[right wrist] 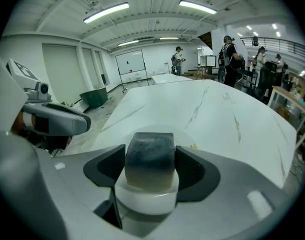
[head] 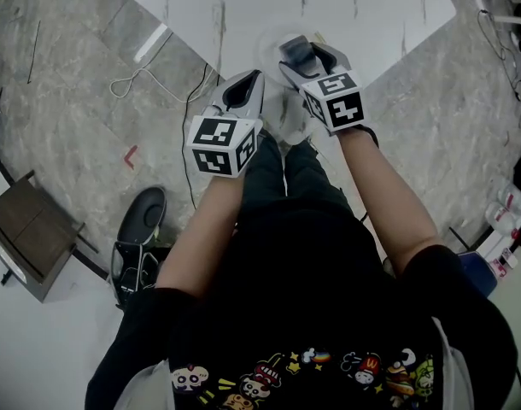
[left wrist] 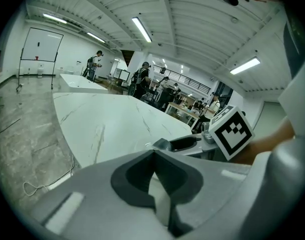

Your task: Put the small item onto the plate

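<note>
My right gripper (head: 309, 52) is shut on a small dark grey block (right wrist: 149, 158) that fades to tan at its lower end. It hangs over a pale round plate (head: 276, 38), whose rim (right wrist: 193, 134) shows just behind the block, near the front corner of the white marble table (head: 371, 15). A white rounded part sits under the block; whether it belongs to the item I cannot tell. My left gripper (head: 246, 86) is shut and holds nothing. It hovers off the table's edge, left of the right gripper (left wrist: 188, 143).
The table's edge (head: 192, 49) runs diagonally over a grey stone floor. On the floor lie a white cable (head: 132, 82), a black round stool (head: 142, 216) and a brown cabinet (head: 32, 237). Several people (right wrist: 227, 59) stand far off in the hall.
</note>
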